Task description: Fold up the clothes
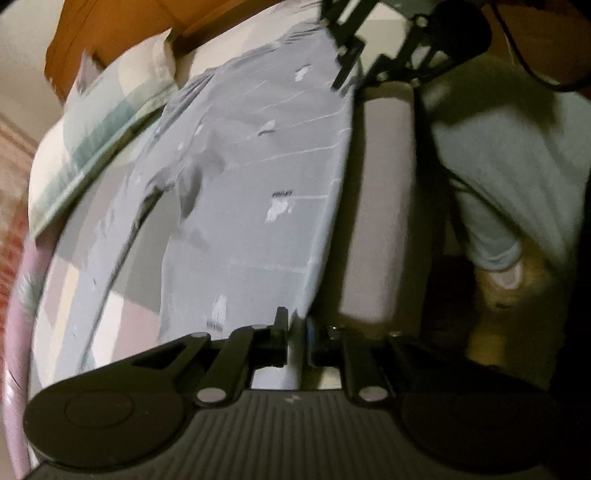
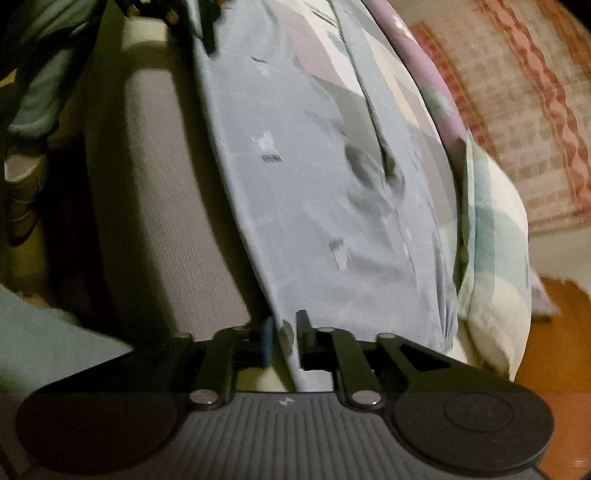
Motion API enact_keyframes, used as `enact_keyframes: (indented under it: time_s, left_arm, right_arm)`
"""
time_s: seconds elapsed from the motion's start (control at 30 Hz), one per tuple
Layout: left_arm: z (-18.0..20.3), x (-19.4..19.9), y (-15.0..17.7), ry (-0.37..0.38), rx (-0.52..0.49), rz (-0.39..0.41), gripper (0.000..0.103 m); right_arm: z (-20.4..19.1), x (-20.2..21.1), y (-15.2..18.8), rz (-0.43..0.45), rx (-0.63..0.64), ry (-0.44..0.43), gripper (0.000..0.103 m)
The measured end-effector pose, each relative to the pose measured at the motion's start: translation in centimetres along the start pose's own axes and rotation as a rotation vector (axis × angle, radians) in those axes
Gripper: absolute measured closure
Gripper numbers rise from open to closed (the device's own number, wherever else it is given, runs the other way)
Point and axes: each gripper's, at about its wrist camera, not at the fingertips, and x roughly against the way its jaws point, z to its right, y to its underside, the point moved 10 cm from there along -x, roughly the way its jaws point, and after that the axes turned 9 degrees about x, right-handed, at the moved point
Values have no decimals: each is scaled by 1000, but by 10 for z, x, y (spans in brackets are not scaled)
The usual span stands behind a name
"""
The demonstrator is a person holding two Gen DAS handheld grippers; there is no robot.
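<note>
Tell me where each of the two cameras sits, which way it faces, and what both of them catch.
Left wrist: sits on the left claw, looking down along the grey garment on the bed; its edge runs between the fingers. The right claw shows at the far end, the person's trouser leg at right.
Right wrist: sits on the right claw, gripping the same garment edge, looking the opposite way; the left claw shows at top.
Shared: garment, checked pillow, patterned curtain, each other's claw.
</note>
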Motion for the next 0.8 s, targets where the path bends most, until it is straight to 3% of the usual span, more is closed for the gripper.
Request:
enact_keyframes:
  time_s: [0.13,0.23,0.3,0.37,0.53,0.63,0.8]
  left_arm:
    - [-16,29,19,76,86,-19,83]
    - [-44,44,30,87,193,-13,77]
    - [-71,42,33,40,276,-3,71]
    - [-99,33,36,-1,382,5,72]
    - [-134,-8,40,73,666,3,72]
    - [-129,-21,55,128,762,-47,73]
    - [-117,-11,85,137,796,-90,71]
  right_arm:
    - [10,16,29,-27,-131,-54,76]
    - [37,21,53,-26,-317,-76,72]
    - [64,18,64,5,-475,-66,58]
    - [91,3,74,27,-644,-52,55]
    - [142,-54,90,94,-1023,-74,55]
    - [147,-85,103,86,-1179,-102,55]
    - [115,-73,119,71,-1239,-154,54]
